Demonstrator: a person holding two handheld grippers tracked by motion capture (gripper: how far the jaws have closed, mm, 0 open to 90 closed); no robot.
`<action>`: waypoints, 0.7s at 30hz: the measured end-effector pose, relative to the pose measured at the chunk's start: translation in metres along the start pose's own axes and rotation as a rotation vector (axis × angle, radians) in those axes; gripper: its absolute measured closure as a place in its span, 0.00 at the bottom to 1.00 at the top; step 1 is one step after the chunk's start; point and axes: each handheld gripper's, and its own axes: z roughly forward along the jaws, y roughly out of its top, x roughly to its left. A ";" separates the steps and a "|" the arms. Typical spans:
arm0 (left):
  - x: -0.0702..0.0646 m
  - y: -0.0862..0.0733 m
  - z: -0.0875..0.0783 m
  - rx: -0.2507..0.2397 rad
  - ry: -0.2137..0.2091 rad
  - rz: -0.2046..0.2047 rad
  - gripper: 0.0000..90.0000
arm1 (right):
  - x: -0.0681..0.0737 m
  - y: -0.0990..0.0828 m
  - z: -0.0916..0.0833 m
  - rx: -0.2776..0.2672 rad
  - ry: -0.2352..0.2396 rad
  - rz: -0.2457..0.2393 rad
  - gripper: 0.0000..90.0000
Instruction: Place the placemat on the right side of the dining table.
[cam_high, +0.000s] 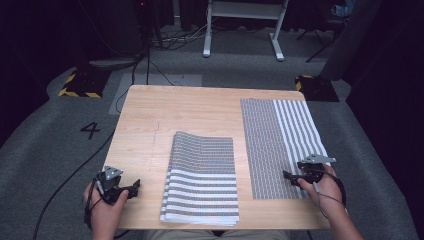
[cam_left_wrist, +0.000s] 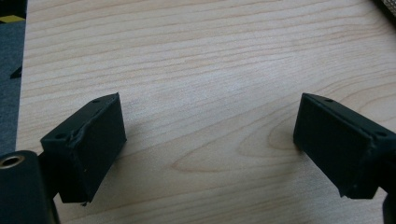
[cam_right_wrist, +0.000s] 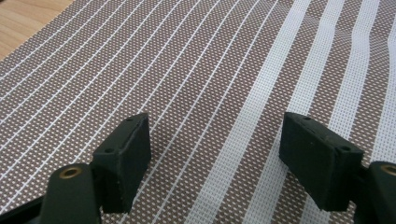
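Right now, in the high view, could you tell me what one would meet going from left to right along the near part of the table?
Left gripper → stack of folded striped mats → flat striped mat → right gripper, which sits over that mat's near right part.

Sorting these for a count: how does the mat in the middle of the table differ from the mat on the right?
The middle mat is a folded stack; the right mat lies as one flat layer. The middle mat's stripes run crosswise, the right mat's lengthwise. The right gripper hovers over the right mat. Both share the brown-and-white woven pattern.
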 end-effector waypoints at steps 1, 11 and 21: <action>0.000 0.000 0.000 0.000 0.000 0.000 0.10 | 0.000 0.000 0.000 -0.003 -0.002 -0.002 0.28; 0.000 0.000 0.000 -0.003 0.002 0.001 0.10 | 0.001 0.001 -0.011 -0.064 0.066 0.049 0.34; 0.000 0.000 0.000 -0.001 0.002 0.005 0.10 | 0.083 -0.002 -0.005 -0.086 0.134 -0.130 0.32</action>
